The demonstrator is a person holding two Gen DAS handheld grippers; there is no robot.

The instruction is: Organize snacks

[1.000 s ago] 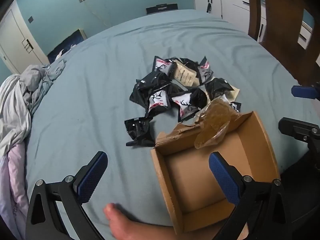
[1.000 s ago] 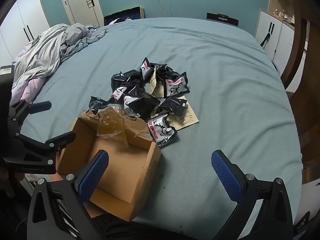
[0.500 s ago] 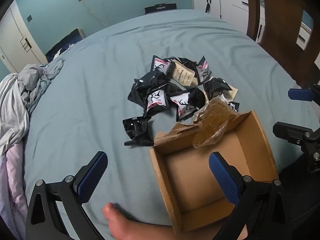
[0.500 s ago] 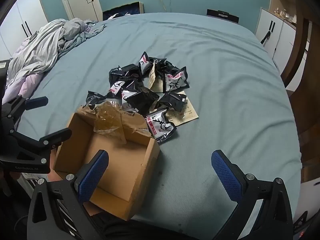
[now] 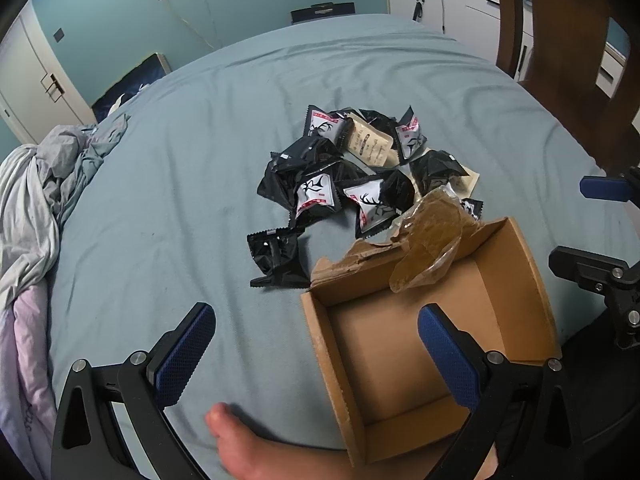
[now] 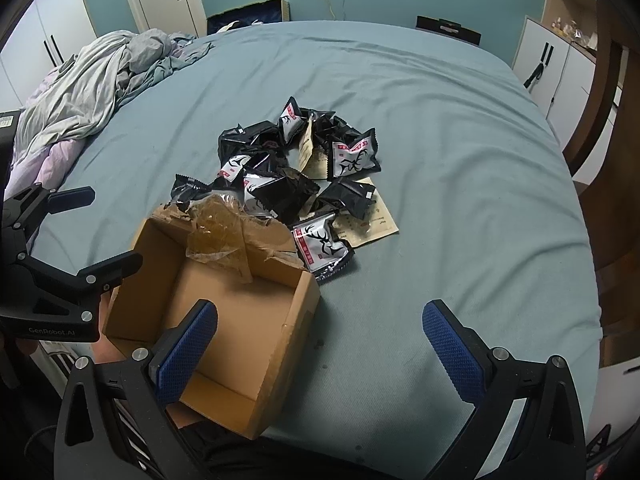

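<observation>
Box point(image 5: 520, 264) sits on bed point(image 5: 180, 200), near the front edge. Snack packs point(image 5: 360, 176) lie in a heap just behind the box, mid bed. One pack point(image 5: 278, 258) lies apart, left of the box's back corner. Crumpled blanket point(image 5: 36, 208) is far left. Foot point(image 5: 240, 444) rests in front, left of box.

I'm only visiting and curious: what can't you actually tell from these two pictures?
- Snack packets, both views: how many; they overlap.
- Print on the beige sachet, left view: too small.
- Cardboard box, right view: its near floor is hidden by the right tool.
- Bed: edges cut off.
</observation>
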